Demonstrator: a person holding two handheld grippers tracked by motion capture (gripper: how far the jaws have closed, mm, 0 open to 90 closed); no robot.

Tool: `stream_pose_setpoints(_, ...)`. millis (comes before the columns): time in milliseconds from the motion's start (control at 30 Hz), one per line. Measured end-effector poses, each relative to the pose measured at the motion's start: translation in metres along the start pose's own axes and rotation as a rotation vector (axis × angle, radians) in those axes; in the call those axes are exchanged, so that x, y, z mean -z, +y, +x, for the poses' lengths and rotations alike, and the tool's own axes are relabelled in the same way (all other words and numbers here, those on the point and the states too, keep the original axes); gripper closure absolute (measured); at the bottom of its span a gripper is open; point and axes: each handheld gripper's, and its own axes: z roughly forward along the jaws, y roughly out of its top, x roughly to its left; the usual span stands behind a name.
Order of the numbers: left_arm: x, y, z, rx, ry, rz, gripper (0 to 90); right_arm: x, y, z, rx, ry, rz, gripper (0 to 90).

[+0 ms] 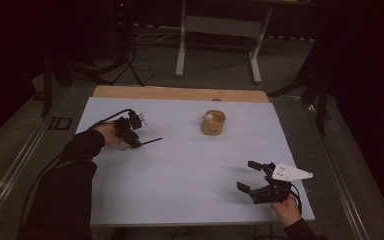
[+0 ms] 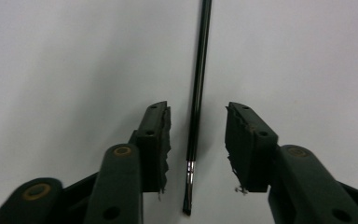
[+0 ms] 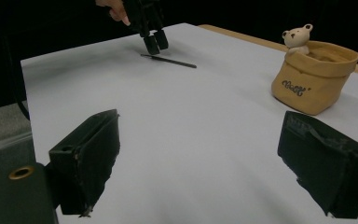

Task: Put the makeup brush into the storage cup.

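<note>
Script lettering on tan pouch (image 3: pixel 314 77)

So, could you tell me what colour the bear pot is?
Tan pot, clearest in right gripper view.

Pen (image 1: pixel 149 142) left of pot (image 1: pixel 213 123)

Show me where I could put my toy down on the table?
The wide bare middle, between the tan bear pot, the right tongs and the thin black stick. Crowded only at the left tongs, open around that stick.
</note>
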Motion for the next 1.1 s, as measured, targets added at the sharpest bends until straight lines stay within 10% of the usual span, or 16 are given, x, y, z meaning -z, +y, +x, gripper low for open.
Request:
stream_pose_setpoints(833, -0.015, 0.000, 0.007, 0.032, -0.042, 0.034, 79.8, 0.000, 0.000, -0.001, -0.011, 0.001, -0.002, 12.6)
stream_pose_setpoints(1100, -0.015, 0.001, 0.006, -0.012, -0.039, 0.038, 85.0, -0.001, -0.001, -0.001, -0.018, 0.001, 0.001, 12.6)
